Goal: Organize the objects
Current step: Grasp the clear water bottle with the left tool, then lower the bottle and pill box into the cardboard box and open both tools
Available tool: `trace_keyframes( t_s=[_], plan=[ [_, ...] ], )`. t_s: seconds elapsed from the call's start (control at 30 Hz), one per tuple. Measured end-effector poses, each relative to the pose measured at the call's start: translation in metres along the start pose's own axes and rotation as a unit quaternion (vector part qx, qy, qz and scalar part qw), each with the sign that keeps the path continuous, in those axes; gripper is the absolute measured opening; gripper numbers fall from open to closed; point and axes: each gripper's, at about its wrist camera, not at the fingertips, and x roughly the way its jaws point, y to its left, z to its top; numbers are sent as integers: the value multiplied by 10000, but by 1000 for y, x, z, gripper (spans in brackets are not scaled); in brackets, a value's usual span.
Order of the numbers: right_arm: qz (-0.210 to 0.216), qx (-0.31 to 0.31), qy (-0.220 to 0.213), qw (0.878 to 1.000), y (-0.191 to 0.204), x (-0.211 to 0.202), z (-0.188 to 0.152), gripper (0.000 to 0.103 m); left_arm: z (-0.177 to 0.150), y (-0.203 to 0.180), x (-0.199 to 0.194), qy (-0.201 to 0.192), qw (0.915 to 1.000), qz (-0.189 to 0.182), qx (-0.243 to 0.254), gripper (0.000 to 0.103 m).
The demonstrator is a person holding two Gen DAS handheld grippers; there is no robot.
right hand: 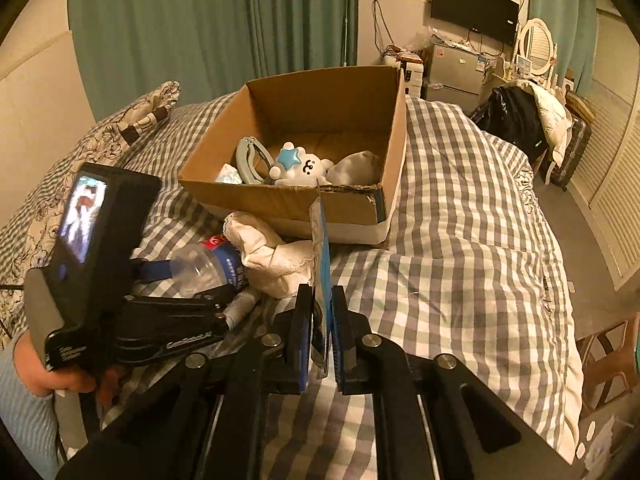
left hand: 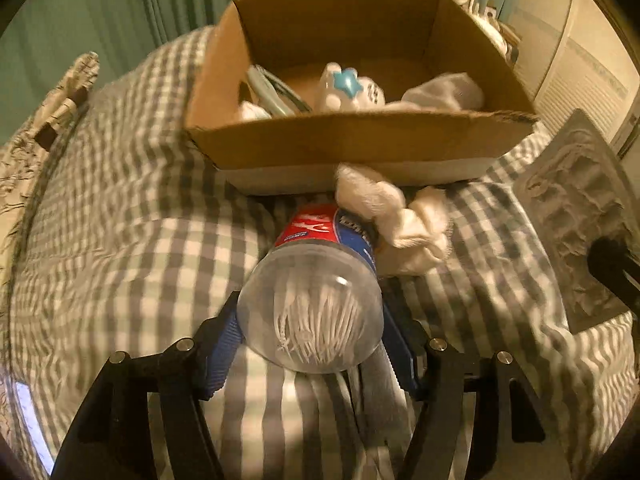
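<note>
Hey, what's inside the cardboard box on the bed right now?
In the cardboard box: a white star toy, a grey clip, a pale cloth bundle and a small packet. The near wall hides whatever is beneath them.

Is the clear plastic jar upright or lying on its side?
On its side: the clear plastic jar lies along the checked bedspread, base toward the camera, white sticks heaped inside.

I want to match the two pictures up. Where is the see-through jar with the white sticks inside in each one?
Left wrist view: the clear jar lies low in the middle, its bottom facing the camera, between the left gripper jaws.
Right wrist view: the jar lies at the left, beside the white cloth.
Shared landmark: the cardboard box on the checked bedcover, just beyond the jar.
</note>
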Motion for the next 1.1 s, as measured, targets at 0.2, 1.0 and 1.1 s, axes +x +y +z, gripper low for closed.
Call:
trace_keyframes(
  t_s=[0.2,1.0,1.1],
  plan=[
    [-87,-87,-147,9998,8,-24,-2,8,-18,5,-49,-418,9991,-14,-100,66],
    [-150,-693,-1393,9877,34,-105,92,8,78,17,-178,-2244,9745,51,47,65],
    [-122,-620,-1323,9892,25,-83,117,8,105,23,-159,-2223,9750,40,-35,65]
  ],
)
